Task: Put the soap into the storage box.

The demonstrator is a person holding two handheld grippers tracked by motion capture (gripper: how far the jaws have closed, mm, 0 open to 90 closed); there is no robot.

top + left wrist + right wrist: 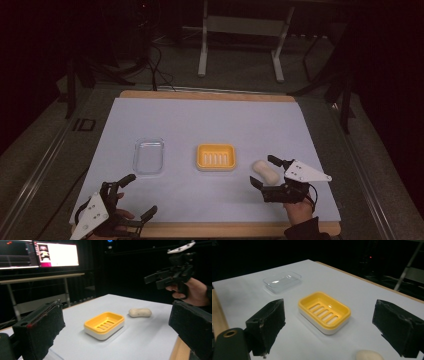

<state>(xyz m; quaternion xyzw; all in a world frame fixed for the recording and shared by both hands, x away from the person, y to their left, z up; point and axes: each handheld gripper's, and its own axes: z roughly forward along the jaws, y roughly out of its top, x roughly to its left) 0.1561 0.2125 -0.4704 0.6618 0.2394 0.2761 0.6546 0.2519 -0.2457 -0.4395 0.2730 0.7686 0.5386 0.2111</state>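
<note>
The right tool (pixel 262 171) hovers wide open beside the soap (pixel 265 171) on the surface (pixel 200 120), gripping nothing; the left tool (pixel 137 197), also open and empty, waits near the edge.

L (pixel 136 196) & R gripper (pixel 264 171) fingers apart.

In your right gripper view the pale, rounded bar of soap (pixel 369 355) is cut off by the bottom edge, so you see just its top. In your high view the left gripper (pixel 141 197) near the table's near left corner runs off the bottom edge, its handle hidden
</note>
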